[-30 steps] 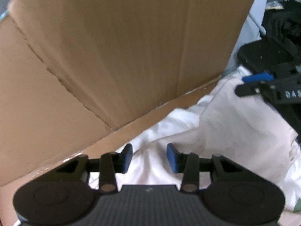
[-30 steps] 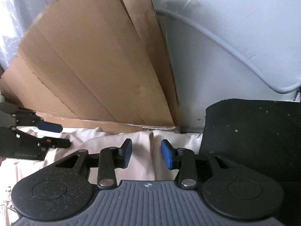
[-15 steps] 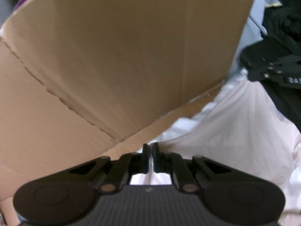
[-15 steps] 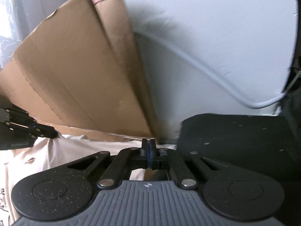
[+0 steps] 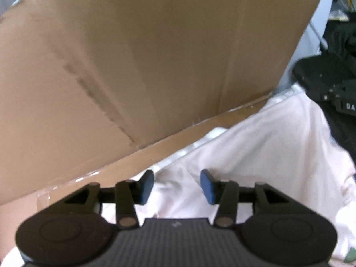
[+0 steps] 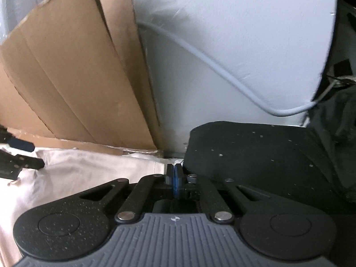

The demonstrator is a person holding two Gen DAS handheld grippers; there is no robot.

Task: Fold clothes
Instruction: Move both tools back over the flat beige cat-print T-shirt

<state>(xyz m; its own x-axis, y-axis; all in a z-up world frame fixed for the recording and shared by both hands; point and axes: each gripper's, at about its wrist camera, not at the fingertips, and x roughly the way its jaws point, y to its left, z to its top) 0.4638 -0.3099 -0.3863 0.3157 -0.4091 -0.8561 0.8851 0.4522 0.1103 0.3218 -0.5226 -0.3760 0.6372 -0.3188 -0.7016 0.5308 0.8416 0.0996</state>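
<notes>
Pale pink cotton garment (image 5: 255, 146) lay crumpled beside brown corrugated cardboard (image 5: 155, 51). The left gripper (image 5: 176, 185) was opening above it, nothing between its 2 pads. The right gripper (image 6: 175, 182) sat fully closed; whether it pinched cloth was unclear.

The left gripper (image 5: 176, 185) hangs over a pale pink garment (image 5: 267, 155), its jaws opening, nothing between them; cardboard (image 5: 144, 55) stands behind.

Two close, downward wrist views, both over pale garment (image 5: 255, 151) and cardboard (image 6: 73, 84).
</notes>
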